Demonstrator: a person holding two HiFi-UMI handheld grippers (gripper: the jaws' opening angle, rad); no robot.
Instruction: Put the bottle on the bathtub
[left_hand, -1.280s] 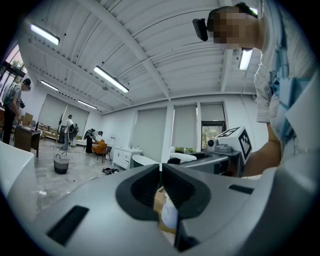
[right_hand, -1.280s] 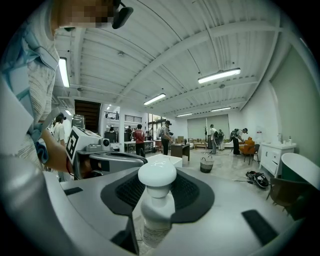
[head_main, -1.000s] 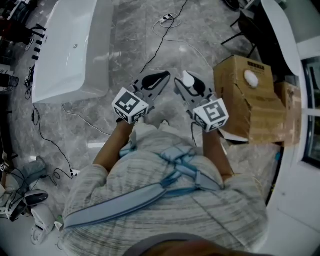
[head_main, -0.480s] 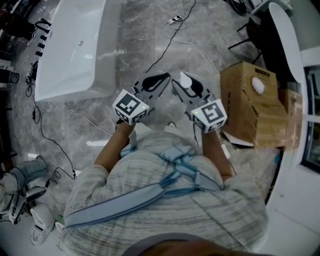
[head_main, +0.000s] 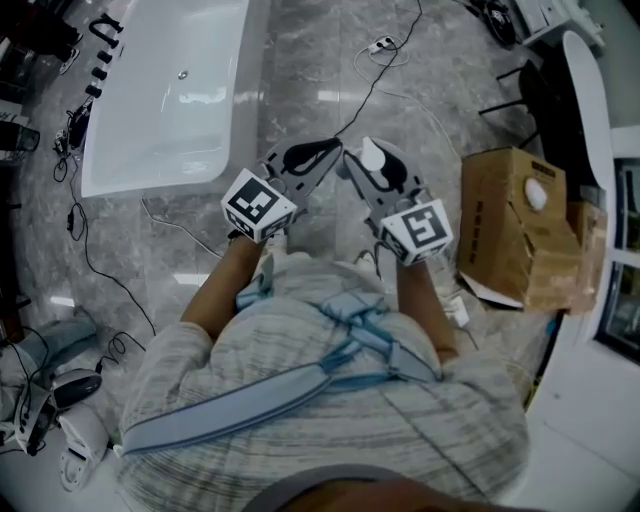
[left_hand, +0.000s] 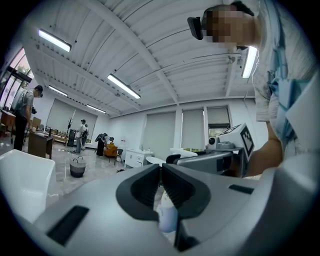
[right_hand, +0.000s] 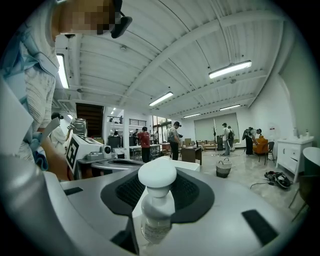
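My right gripper (head_main: 366, 166) is shut on a small clear bottle (head_main: 373, 155) with a round white cap. In the right gripper view the bottle (right_hand: 156, 210) stands upright between the dark pads (right_hand: 192, 192), its cap above them. My left gripper (head_main: 325, 153) is held level beside the right one, shut with nothing in it; its jaws meet in the left gripper view (left_hand: 161, 172). The white bathtub (head_main: 160, 120) lies on the floor at the upper left, ahead and left of both grippers, which hang over the grey marble floor in front of the person's chest.
A black cable (head_main: 370, 90) runs across the floor between the tub and a power strip (head_main: 383, 44). A cardboard box (head_main: 510, 230) with a white round thing on it stands at the right, next to a white curved counter (head_main: 600, 150). Gear and cables lie at the left.
The bathtub and the box have slid right and down in the head view as the person moves forward. Both grippers keep their pose, the bottle still held.
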